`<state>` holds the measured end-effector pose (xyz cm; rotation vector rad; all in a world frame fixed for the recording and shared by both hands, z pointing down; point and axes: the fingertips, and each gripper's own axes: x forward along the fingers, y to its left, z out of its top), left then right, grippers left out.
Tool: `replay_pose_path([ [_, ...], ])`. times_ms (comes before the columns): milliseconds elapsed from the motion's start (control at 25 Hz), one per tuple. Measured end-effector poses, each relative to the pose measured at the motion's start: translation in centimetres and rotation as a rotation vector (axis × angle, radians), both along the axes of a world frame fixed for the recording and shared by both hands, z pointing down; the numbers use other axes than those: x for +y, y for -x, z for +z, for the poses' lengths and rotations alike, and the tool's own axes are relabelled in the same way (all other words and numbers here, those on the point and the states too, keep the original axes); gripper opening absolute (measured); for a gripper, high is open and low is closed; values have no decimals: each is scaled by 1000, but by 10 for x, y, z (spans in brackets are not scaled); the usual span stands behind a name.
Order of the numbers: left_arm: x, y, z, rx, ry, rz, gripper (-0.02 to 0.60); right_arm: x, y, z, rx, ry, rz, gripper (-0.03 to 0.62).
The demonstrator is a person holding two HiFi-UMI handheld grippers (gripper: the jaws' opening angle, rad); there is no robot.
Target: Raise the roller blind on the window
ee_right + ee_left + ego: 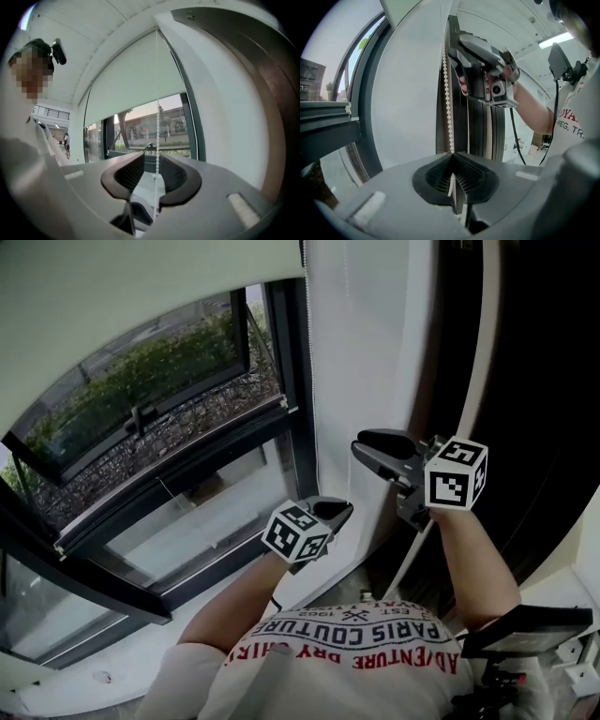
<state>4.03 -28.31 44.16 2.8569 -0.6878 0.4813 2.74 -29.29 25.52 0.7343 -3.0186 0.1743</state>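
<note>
The pale roller blind (141, 296) covers the top of the window, with its lower edge high over the glass (136, 79). Its white bead chain (446, 93) hangs down beside the white window reveal. My left gripper (342, 510) is the lower one and is shut on the bead chain (452, 176), which runs up out of its pads. My right gripper (364, 446) is held higher, level and open. In the right gripper view the chain (158, 126) passes through the gap in the right gripper (152, 171), close to the right pad and not pinched.
A dark window frame (187, 465) with a tilted sash shows greenery outside. The white reveal (356, 352) stands just right of the chain. A dark panel (534, 381) fills the far right. A black device (525, 629) sits by the person's right side.
</note>
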Motion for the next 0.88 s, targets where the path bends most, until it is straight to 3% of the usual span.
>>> replay_pose_path([
  [280, -8, -4, 2, -4, 5, 14, 6, -24, 16, -17, 10, -27, 3, 84],
  [400, -7, -6, 3, -21, -12, 24, 6, -25, 14, -19, 17, -38, 31, 6],
  [880, -28, -4, 8, -31, -27, 23, 6, -42, 17, -15, 37, -55, 41, 0],
])
